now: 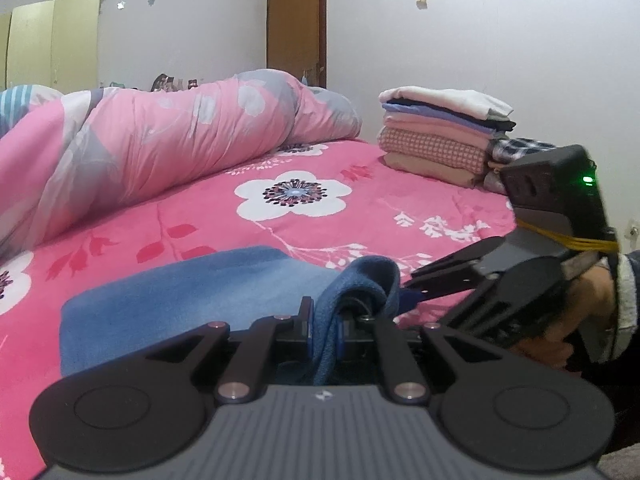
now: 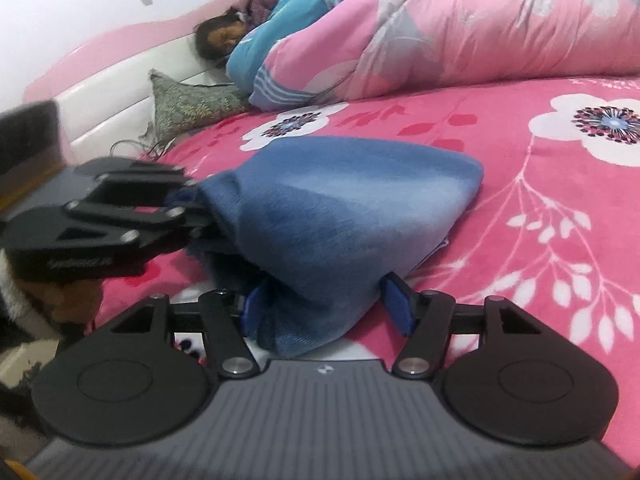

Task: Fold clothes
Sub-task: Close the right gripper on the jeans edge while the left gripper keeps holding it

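Observation:
A folded blue garment (image 1: 180, 288) (image 2: 340, 208) lies on the pink flowered bed sheet (image 1: 360, 208). My left gripper (image 1: 324, 320) is shut on a bunched near edge of it, and in the right wrist view this gripper (image 2: 196, 216) comes in from the left, pinching the cloth's left corner. The near corner of the cloth hangs between the blue pads of my right gripper (image 2: 326, 312), whose jaws stand apart; the right pad (image 2: 400, 308) sits clear of the fabric. In the left wrist view the right gripper (image 1: 408, 292) reaches in from the right, beside the lifted fold.
A stack of folded clothes (image 1: 436, 136) sits at the far right of the bed. A rolled pink quilt (image 1: 160, 140) (image 2: 480, 32) lies along the far side, with a person (image 2: 224, 36) under it by the headboard. A green pillow (image 2: 188, 100) is nearby.

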A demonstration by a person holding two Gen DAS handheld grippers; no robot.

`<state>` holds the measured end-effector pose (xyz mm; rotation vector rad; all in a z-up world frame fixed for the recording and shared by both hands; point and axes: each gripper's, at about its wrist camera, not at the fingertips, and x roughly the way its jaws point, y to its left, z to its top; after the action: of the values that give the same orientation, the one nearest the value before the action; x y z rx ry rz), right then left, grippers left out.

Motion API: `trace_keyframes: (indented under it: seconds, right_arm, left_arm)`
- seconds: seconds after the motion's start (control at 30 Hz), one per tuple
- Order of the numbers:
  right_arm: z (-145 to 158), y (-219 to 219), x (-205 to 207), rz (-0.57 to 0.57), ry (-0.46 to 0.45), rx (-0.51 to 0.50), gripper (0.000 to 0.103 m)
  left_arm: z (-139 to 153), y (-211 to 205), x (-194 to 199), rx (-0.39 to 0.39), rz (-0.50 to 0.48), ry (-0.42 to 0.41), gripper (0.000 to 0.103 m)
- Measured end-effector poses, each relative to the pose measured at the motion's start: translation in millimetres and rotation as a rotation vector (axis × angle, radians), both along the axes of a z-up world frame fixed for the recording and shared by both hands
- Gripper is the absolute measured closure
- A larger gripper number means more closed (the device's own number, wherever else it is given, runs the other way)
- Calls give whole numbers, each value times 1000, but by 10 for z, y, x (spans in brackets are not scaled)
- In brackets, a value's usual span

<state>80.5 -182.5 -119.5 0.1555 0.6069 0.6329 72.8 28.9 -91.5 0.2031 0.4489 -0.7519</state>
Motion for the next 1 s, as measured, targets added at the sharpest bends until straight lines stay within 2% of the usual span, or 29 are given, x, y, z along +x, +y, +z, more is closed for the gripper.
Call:
trace_keyframes:
  seconds: [0.1,0.23,0.33,0.4,0.43,0.57,0.67,0.77,0.9,1.0]
  right_arm:
    - [-11,39,38,-33,-8,-12,45]
    - [12,151,-121,-149,-72,-59,62]
    - [-33,236,-208,-255,-81,-68,65]
    - [-114,234,-169,-300,-60,-71,62]
    - [-135,191,-136,-312,-39,-49,55]
    - [-177,16,-45,-315,46,57,52]
    - [-163,-89,-27,-294,101,134,49]
    - [-98,-141,-76,-261,108,128,44]
    - [22,-239,-220,-228,67,75,36]
    - [105,-355,-318,-211,28,70,33]
  left_arm:
    - [-13,18,-21,-7,1,-9,94]
    - [-36,39,-67,-5,-12,-22,95]
    - [-119,0,-132,62,-25,-45,95]
    - [-183,-33,-178,114,-34,-61,94]
    - [-214,-49,-201,140,-39,-69,93]
    - [-247,-143,-277,180,-38,-103,72]
    - [-228,-179,-274,172,-33,-98,64]
    - [-217,-191,-263,164,-29,-86,56]
    - [-223,-217,-221,149,-14,-63,48]
    - [-263,-286,-204,180,10,-73,47]
